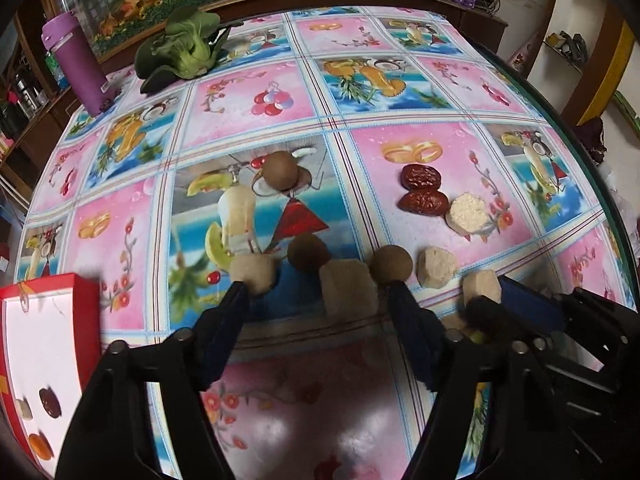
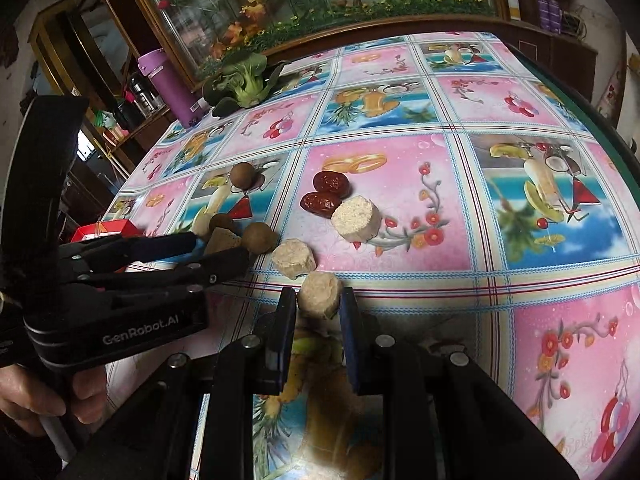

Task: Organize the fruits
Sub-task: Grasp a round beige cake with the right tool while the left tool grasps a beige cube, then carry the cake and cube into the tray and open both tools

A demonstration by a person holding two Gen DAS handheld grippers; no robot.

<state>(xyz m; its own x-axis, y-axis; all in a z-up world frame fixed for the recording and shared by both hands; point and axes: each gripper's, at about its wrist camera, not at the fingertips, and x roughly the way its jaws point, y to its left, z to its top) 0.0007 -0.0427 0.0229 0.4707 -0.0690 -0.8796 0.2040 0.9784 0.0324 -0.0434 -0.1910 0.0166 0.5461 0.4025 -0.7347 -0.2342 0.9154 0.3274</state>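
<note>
Your right gripper (image 2: 318, 300) has its pads closed on a pale round cake (image 2: 320, 294), one pad against each flat side, so the piece is held across its narrow width; it looks to rest on the tablecloth (image 2: 460, 216) or sit just above it. That grip suits a crumbly-looking piece: broad contact, probably little squeeze needed.

Your left gripper (image 1: 320, 292) stands part open, jaws straddling a tan wedge-shaped piece (image 1: 348, 288) without pressing on it. A brown round fruit (image 1: 309, 254) sits just beyond the wedge and a second brown round fruit (image 1: 390, 266) touches the right fingertip; a beige lump (image 1: 256, 274) is against the left fingertip. Crowding is the reason for the wide stance, but closing here risks nudging the neighbours.

Outward: a loose pale cake (image 2: 294, 260) lies just past the held one, then a larger cake (image 2: 356, 216) touching two red dates (image 2: 326, 192). A third brown fruit (image 2: 242, 176) sits apart, farther back.

The red box (image 1: 44, 360) at your left already holds a date, a pale piece and something orange, so it is likely the sorting destination.

A bok choy (image 1: 184, 50) and purple bottle (image 1: 76, 64) stand at the far edge, uninvolved.
</note>
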